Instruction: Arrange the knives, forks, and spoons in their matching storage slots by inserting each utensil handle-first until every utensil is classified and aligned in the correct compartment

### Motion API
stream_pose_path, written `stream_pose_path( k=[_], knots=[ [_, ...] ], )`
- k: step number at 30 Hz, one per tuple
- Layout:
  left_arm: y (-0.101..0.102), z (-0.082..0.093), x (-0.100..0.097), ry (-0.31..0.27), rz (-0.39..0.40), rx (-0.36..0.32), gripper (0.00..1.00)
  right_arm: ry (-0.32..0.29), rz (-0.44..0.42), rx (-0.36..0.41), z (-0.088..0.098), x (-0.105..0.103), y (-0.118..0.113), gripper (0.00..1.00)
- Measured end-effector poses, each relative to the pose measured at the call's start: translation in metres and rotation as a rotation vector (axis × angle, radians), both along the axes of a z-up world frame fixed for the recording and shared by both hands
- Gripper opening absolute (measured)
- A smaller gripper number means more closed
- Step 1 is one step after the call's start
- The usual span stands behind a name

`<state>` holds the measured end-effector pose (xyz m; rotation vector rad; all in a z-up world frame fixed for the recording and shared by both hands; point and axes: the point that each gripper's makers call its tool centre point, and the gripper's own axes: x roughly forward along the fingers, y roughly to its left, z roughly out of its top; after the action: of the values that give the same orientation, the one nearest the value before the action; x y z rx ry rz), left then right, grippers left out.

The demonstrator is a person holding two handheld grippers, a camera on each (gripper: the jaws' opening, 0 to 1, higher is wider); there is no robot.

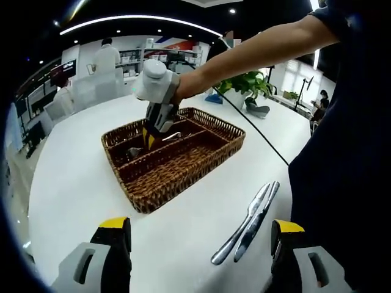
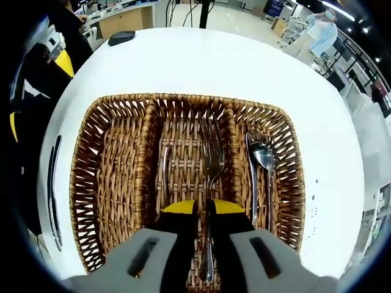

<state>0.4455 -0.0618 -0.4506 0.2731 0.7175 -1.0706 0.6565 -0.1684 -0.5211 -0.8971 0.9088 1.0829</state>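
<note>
Fork (image 2: 212, 160) sits handle-first in the basket's (image 2: 85, 183) middle slot, its handle clamped between my right tongs (image 2: 206, 227); another fork (image 2: 166, 174) lies just left of it. Two spoons (image 2: 263, 162) lie in the right slot, and the left slot is bare wicker. Two knives (image 1: 247, 221) lie side by side on the white table (image 1: 79, 183), near the basket's side. My left tongs (image 1: 198, 235) hang apart over the table near the knives, gripping nothing.
</note>
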Motion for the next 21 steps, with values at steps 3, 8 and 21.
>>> stream_pose_path(
  k=[3, 8, 21],
  knots=[
    [0.001, 0.000, -0.001, -0.003, 0.003, 0.003, 1.00, -0.010, -0.001, -0.003, 0.002, 0.000, -0.002, 0.09],
    [0.003, 0.000, -0.002, -0.008, 0.013, 0.010, 0.99, -0.045, -0.005, 0.003, 0.014, -0.001, -0.005, 0.12],
    [-0.002, 0.002, -0.002, -0.023, 0.018, -0.009, 0.99, -0.149, -0.121, 0.094, 0.061, -0.018, -0.028, 0.30]
  ],
)
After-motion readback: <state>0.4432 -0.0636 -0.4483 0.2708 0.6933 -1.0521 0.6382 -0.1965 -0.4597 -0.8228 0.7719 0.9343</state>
